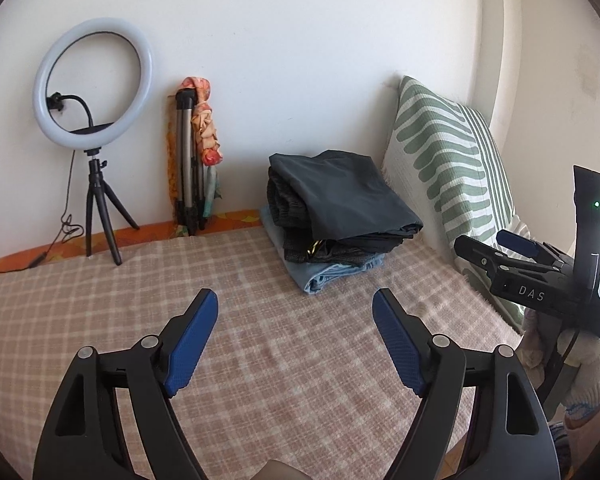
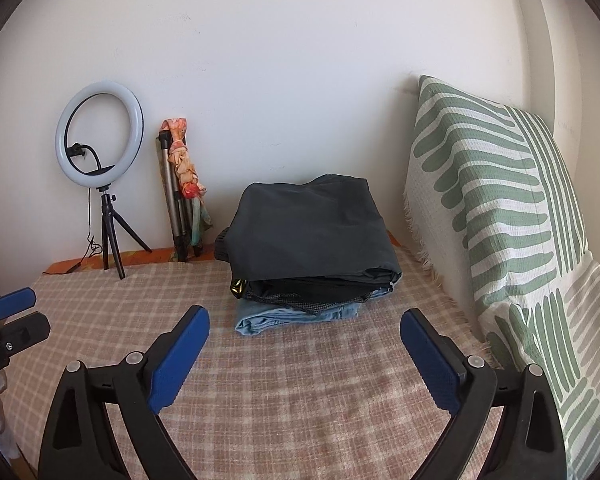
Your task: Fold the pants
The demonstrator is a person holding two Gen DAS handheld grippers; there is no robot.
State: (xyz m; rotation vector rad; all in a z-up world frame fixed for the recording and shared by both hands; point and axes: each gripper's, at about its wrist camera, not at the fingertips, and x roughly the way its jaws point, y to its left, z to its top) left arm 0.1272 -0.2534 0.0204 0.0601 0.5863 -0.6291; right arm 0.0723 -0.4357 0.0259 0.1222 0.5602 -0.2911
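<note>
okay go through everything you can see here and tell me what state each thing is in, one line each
Left gripper: open, empty.
Right gripper: open, empty.
Pants: folded, top of the stack.
Jeans: folded, bottom of the stack.
Ring light: upright on its stand.
Tripod: folded, leaning on the wall.
Pillow: propped upright.

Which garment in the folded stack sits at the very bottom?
The light blue denim pair lies lowest, directly on the checked blanket. It sits under a dark textured garment and the smooth dark grey pants on top.
</note>
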